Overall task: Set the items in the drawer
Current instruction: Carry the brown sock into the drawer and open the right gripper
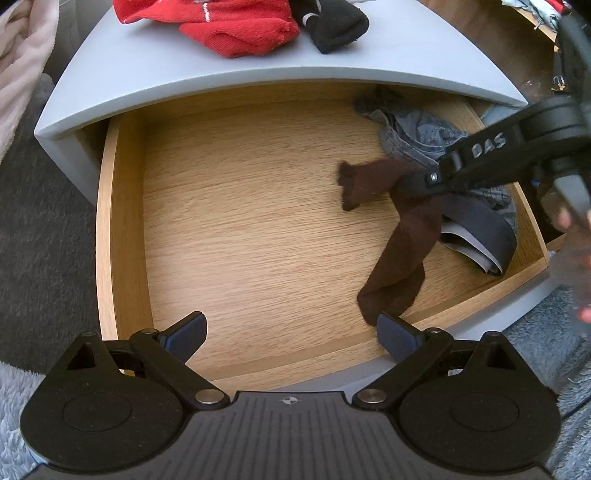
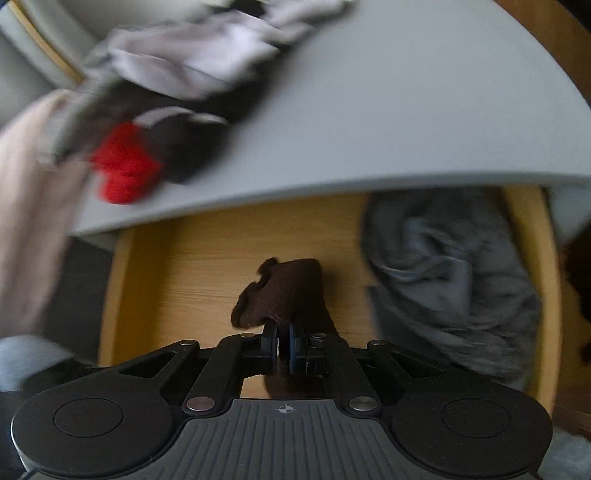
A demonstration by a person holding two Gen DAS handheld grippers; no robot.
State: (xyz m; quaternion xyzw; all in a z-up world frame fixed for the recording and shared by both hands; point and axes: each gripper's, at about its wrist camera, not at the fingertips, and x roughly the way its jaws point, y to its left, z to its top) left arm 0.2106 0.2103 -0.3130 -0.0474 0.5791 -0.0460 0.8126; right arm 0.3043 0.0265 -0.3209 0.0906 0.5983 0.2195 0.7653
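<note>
Open wooden drawer fills mid-frame beneath the grey cabinet top. Grey clothing lies at the drawer's right. Red socks and a black sock sit on the cabinet top, upper frame. Brown sock hangs over the drawer, right of centre, pinched in the closed right tongs. Left tongs gape wide, empty, at lower frame.

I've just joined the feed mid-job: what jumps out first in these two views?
The right gripper is shut on a dark brown sock, which dangles over the right side of the open wooden drawer, beside a heap of grey clothes at its back right. The left gripper hangs open and empty over the drawer's front edge. On the grey cabinet top lie a red sock and a black sock.
</note>
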